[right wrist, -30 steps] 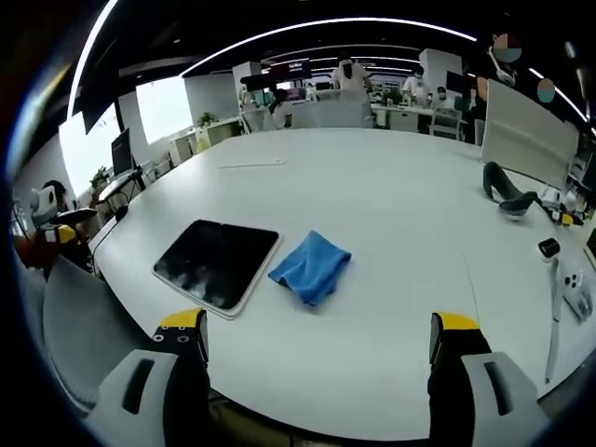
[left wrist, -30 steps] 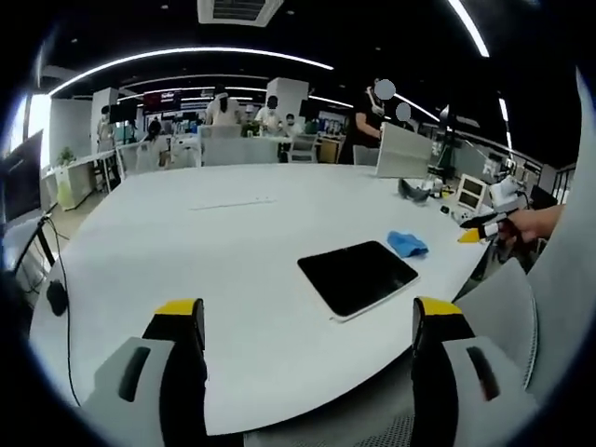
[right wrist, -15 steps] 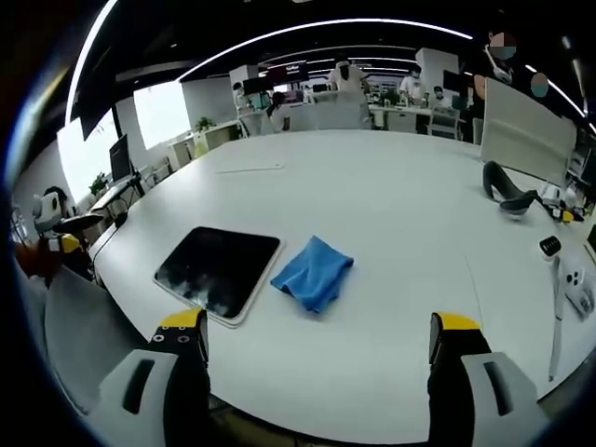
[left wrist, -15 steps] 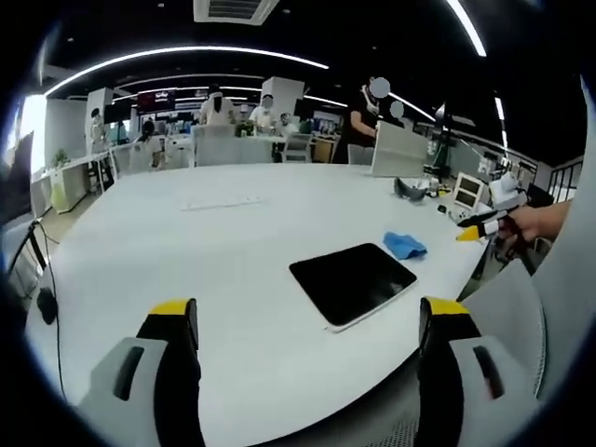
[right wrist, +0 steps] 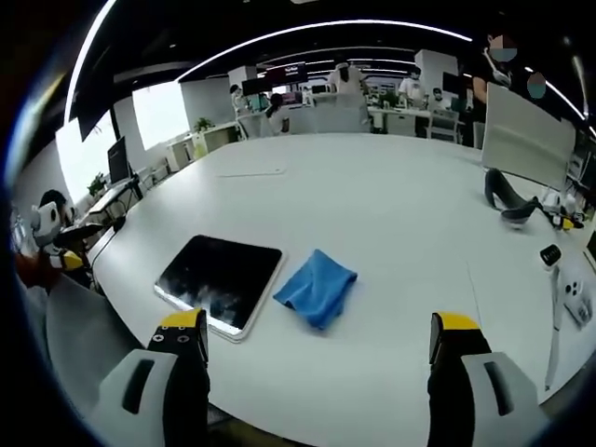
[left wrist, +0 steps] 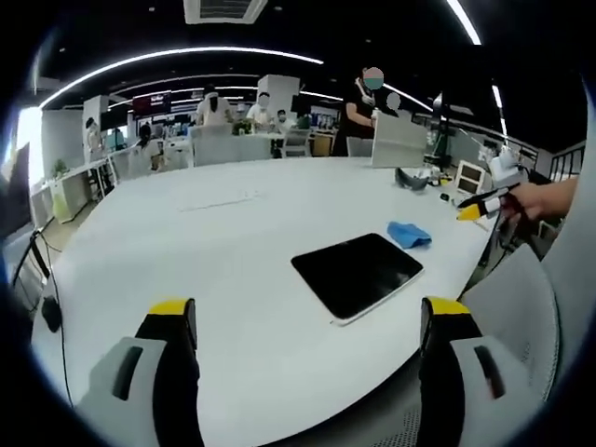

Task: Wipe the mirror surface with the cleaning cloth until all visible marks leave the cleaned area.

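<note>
Open-plan office space with ceiling light strips surrounded a large white rounded worktop [right wrist: 391, 214], and both pairs of tongs hung above its near edge. The left tongs [left wrist: 307, 317], grey with yellow tips, stood wide open and held nothing; the right tongs [right wrist: 317, 331], of the same make, were likewise spread apart and empty.

Just ahead of the right tongs lay the crumpled blue cleaning cloth [right wrist: 317, 289], flat on the worktop and just beside the right edge of the dark rectangular mirror with a pale rim [right wrist: 220, 282]; whether the two touched could not be told. Faint whitish smears showed on the mirror's near portion in the right gripper view. In the left gripper view the mirror [left wrist: 357, 274] sat between the tongs' tips and a little beyond them, with the cloth [left wrist: 408, 234] past its far right corner.

Farther right on the worktop rested a dark curved headset-like object [right wrist: 507, 196], a small black round item [right wrist: 549, 253] and a white device [right wrist: 577, 293]. A grey upright panel [right wrist: 526, 135] stood behind them. In the left gripper view a hand [left wrist: 540, 200] at the right margin held the other tongs. People stood around desks in the distance; a dark sign there carried writing too small to read.
</note>
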